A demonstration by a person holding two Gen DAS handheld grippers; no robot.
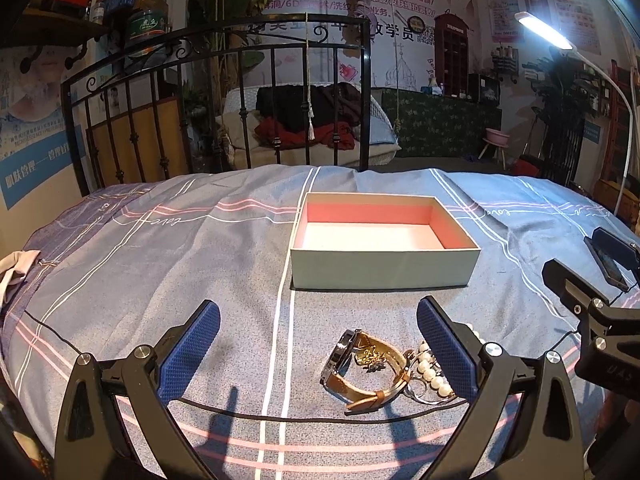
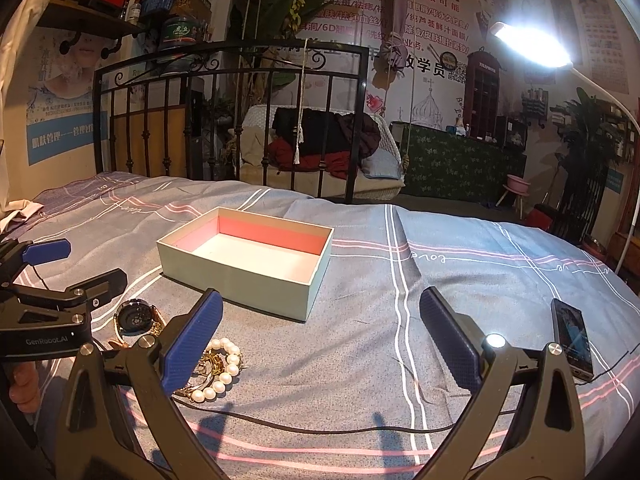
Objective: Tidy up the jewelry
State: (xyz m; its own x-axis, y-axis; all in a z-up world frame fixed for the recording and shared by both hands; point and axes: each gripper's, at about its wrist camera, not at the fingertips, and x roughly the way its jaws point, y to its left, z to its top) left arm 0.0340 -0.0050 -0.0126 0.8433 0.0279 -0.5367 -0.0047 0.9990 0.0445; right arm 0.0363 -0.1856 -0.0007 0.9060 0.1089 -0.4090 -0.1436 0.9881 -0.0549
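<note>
An open pale green box [image 1: 384, 272] with a pink inside sits empty on the bedspread; it also shows in the right wrist view [image 2: 244, 276]. A watch with a tan strap [image 1: 362, 368] lies in front of it, touching a gold piece [image 1: 372, 356] and a pearl bracelet [image 1: 434, 376]. My left gripper [image 1: 318, 340] is open, with the jewelry between its fingers near the right one. In the right wrist view the watch [image 2: 134, 318] and pearl bracelet [image 2: 222, 372] lie at lower left. My right gripper [image 2: 320, 328] is open and empty over bare bedspread.
A phone [image 2: 572, 340] lies on the bed at the right. A thin black cable [image 2: 320, 428] runs across the bedspread near me. A black metal headboard [image 1: 224, 100] stands at the bed's far edge. A lit desk lamp [image 2: 528, 44] hangs over the right side.
</note>
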